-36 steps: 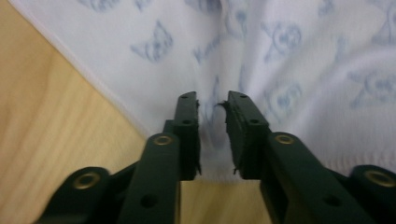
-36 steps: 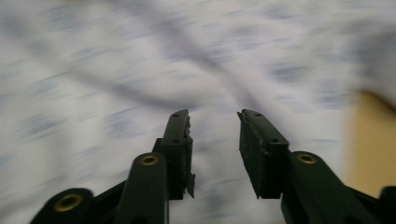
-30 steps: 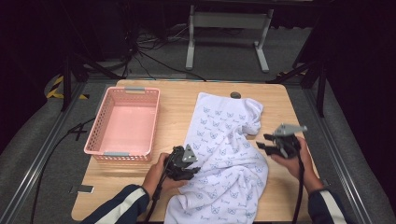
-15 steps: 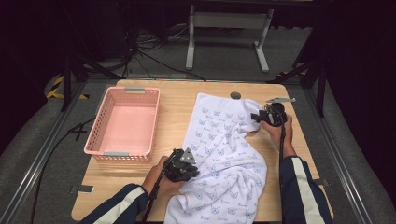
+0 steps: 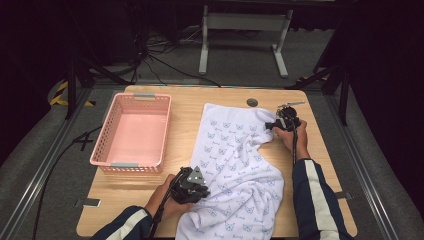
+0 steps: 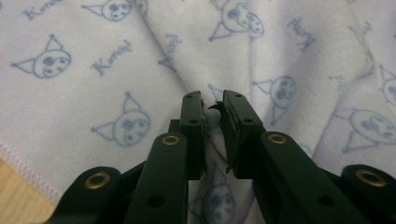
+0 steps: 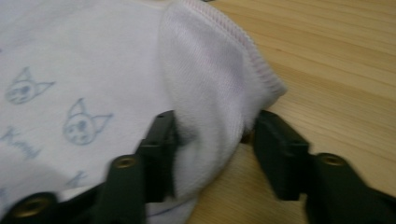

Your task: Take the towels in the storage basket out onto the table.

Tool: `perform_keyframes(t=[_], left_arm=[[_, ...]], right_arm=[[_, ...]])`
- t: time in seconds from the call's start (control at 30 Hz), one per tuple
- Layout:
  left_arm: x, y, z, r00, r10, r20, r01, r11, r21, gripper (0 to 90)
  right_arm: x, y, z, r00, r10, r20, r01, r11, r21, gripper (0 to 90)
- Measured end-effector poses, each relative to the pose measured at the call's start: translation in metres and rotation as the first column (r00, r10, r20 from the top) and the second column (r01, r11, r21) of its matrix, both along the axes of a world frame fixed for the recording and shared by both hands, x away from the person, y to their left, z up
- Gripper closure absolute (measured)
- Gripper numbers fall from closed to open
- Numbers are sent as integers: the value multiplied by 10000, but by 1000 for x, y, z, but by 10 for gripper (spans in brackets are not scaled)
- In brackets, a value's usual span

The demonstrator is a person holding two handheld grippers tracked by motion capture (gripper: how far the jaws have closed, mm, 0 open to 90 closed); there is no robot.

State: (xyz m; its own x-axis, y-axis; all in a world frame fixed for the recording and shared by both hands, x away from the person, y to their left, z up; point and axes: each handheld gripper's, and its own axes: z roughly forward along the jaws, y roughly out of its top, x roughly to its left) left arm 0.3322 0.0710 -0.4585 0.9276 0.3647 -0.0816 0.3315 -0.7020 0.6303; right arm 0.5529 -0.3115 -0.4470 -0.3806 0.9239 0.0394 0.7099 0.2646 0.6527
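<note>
A white towel [image 5: 235, 165] printed with blue cat faces lies spread over the right half of the wooden table [image 5: 185, 115], wrinkled and hanging toward the front edge. My left gripper [image 5: 201, 192] sits at the towel's near left edge. In the left gripper view its jaws [image 6: 212, 107] are shut on a raised fold of the towel [image 6: 116, 60]. My right gripper [image 5: 272, 125] is at the towel's far right corner. Its jaws [image 7: 212, 126] have just been closing and stand on both sides of the hemmed corner [image 7: 219, 79], with a small gap still showing at one pad.
A pink plastic basket [image 5: 102, 145] stands on the left part of the table. A round cable hole [image 5: 252, 102] sits near the far edge. Bare wood [image 7: 336, 70] lies to the right of the towel corner. Cables and a metal stand are on the floor beyond.
My right gripper has moved from the table's right edge away from me and inward to the towel's far corner. The left gripper has stayed at the towel's near left edge, slightly lower.
</note>
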Motion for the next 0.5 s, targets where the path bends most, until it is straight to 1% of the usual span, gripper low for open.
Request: perform_keyframes(t=[0.03, 0.07, 0.1, 0.13, 0.17, 0.2, 0.23, 0.27, 0.3, 0.33, 0.37, 0.4, 0.43, 0.47, 0.5], left_arm=[[-4, 1, -1, 10000, 22, -16, -22, 10000, -95, 788], [-4, 2, 0, 9999, -160, 40, 160, 9999, 55, 786], [-5, 2, -1, 10000, -47, 50, 47, 10000, -18, 786], [-6, 3, -1, 10000, 34, 57, -34, 10000, -69, 781], [-6, 3, -1, 10000, 50, 27, -50, 10000, -58, 776], [-6, 4, -2, 9999, 164, -37, -165, 9997, -168, 763], [-6, 5, -1, 9998, 138, -111, -140, 9998, -140, 757], [-5, 6, -1, 9999, 139, -101, -139, 9999, -28, 746], [-5, 6, -1, 9999, 139, -101, -139, 9999, -28, 742], [-4, 6, -1, 9999, 95, 32, -95, 10000, 17, 734], [-4, 6, -1, 9999, 95, 32, -95, 10000, 17, 722], [-4, 6, -2, 9997, 259, -6, -259, 9995, -181, 722], [-3, 7, -1, 9999, 152, -9, -152, 9998, -85, 722], [-3, 8, -1, 9999, 112, 6, -112, 9999, -56, 722], [-3, 7, -1, 9999, 126, 6, -125, 9999, -58, 720]], right_arm=[[0, 3, 2, 9996, 296, -3, -296, 9993, -213, 666], [0, 11, 8, 9954, 913, 289, -897, 9946, -518, 755], [0, 11, 8, 9954, 913, 289, -897, 9946, -518, 755], [-1, 14, 12, 9932, 1076, 438, -1045, 9922, -681, 766], [-3, 21, 21, 9874, 1409, 726, -1360, 9884, -679, 772], [-5, 26, 28, 9813, 1718, 866, -1668, 9841, -614, 774], [-8, 36, 37, 9719, 2101, 1057, -2029, 9763, -749, 775], [-15, 61, 54, 9420, 3172, 1094, -3048, 9453, -1161, 774], [-15, 61, 54, 9420, 3172, 1094, -3048, 9453, -1161, 774], [-28, 93, 65, 9055, 4147, 899, -3989, 9041, -1530, 771], [-28, 93, 65, 9055, 4147, 899, -3989, 9041, -1530, 771], [-35, 110, 68, 8829, 4636, 750, -4474, 8788, -1660, 770], [-50, 141, 70, 8311, 5541, 471, -5388, 8234, -1781, 769], [-50, 141, 70, 8311, 5541, 471, -5388, 8234, -1781, 769], [-64, 169, 67, 7829, 6221, 117, -6071, 7679, -2045, 763]])
